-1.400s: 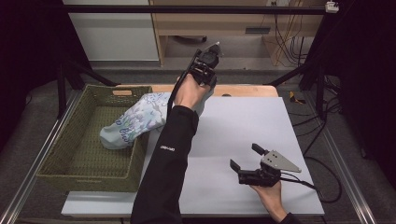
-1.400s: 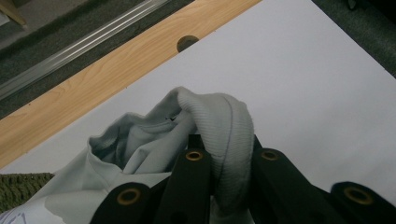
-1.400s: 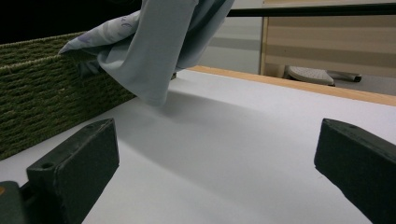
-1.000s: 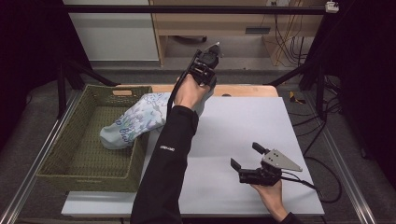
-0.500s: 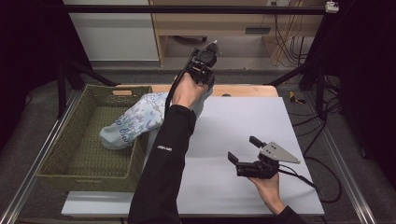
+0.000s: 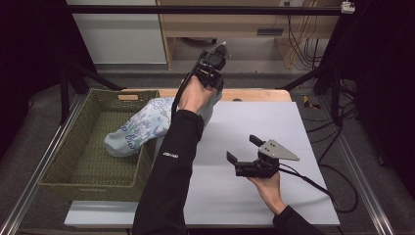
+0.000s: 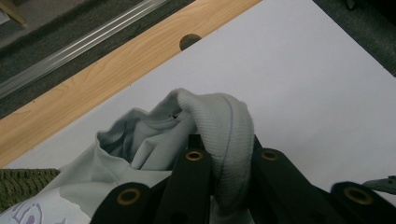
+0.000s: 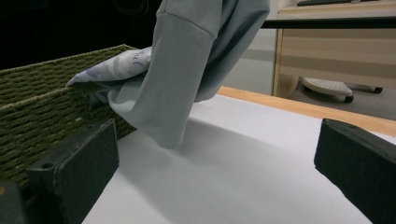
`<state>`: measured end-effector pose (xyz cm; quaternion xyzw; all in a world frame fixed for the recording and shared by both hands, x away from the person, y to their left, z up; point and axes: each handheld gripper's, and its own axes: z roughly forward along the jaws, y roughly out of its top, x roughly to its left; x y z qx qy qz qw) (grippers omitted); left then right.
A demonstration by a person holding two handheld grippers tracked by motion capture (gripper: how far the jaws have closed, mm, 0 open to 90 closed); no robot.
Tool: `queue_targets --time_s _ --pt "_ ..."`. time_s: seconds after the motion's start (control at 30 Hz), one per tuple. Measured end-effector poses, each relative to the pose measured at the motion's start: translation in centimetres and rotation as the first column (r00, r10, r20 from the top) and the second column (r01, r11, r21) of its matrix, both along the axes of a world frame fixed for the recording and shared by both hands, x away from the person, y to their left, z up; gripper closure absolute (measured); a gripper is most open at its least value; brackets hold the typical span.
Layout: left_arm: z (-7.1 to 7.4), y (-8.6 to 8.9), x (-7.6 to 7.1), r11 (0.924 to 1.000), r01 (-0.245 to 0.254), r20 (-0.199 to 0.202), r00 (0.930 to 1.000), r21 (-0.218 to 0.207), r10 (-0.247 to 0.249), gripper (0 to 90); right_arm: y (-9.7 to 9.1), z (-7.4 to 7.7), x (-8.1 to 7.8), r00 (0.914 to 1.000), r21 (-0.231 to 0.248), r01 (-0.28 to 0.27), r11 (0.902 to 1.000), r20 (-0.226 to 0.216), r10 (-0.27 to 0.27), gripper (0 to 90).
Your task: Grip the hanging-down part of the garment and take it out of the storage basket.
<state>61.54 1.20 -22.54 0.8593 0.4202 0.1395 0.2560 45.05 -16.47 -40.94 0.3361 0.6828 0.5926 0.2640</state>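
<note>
A pale grey garment [image 6: 142, 125] with a printed pattern spills out of the green woven basket [image 6: 73, 147] at the table's left. My left gripper [image 6: 211, 63] is raised over the far edge of the table. In the left gripper view it [image 7: 229, 149] is shut on the garment's ribbed edge [image 7: 233, 126]. My right gripper [image 6: 242, 149] hovers low over the white table [image 6: 274, 117], right of centre, with its jaws wide apart. In the right gripper view it [image 8: 217, 172] holds nothing. It faces the hanging garment [image 8: 187, 79] and the basket wall [image 8: 37, 112].
A wooden strip with a round hole [image 7: 189, 41] runs along the table's far edge. The right gripper's cable [image 6: 318, 188] trails off toward the right edge. Metal rails frame the table, and wooden furniture stands behind it.
My left gripper has lifted the garment's edge a little higher and farther back. My right gripper has shifted slightly forward and left over the table, still open.
</note>
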Motion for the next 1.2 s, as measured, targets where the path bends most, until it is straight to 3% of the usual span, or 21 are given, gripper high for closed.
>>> queue_targets --time_s 0.43,0.6,0.7,0.93,0.97,1.2 --pt "0.2 0.2 -0.1 1.0 -0.001 0.003 1.0 0.004 0.001 86.5 3.1 0.6 2.4 0.9998 0.007 -0.022 0.9997 0.005 0.022 0.5" --pt "0.1 0.2 -0.1 0.9999 0.001 0.003 1.0 0.012 -0.001 86.5 4.3 0.8 3.3 0.9996 0.045 -0.024 0.9987 -0.017 0.024 0.5" --pt "0.2 0.2 -0.1 0.9999 0.0 0.004 1.0 0.011 0.0 86.5 4.8 0.8 3.8 0.9991 0.016 -0.042 0.999 0.005 0.042 0.5" --pt "0.1 0.4 -0.1 1.0 0.0 0.001 1.0 0.008 0.0 86.5 5.7 0.7 5.0 0.9995 0.011 -0.032 0.9994 0.006 0.032 0.6" --pt "0.1 0.4 -0.1 1.0 0.0 0.001 1.0 0.007 0.0 86.5 6.2 0.9 4.9 0.9995 0.043 -0.024 0.9988 -0.018 0.024 0.5" --pt "0.1 0.4 0.0 1.0 0.002 0.001 1.0 0.006 -0.002 86.5 7.6 1.2 6.1 0.9991 0.044 -0.041 0.9982 -0.01 0.041 1.4"
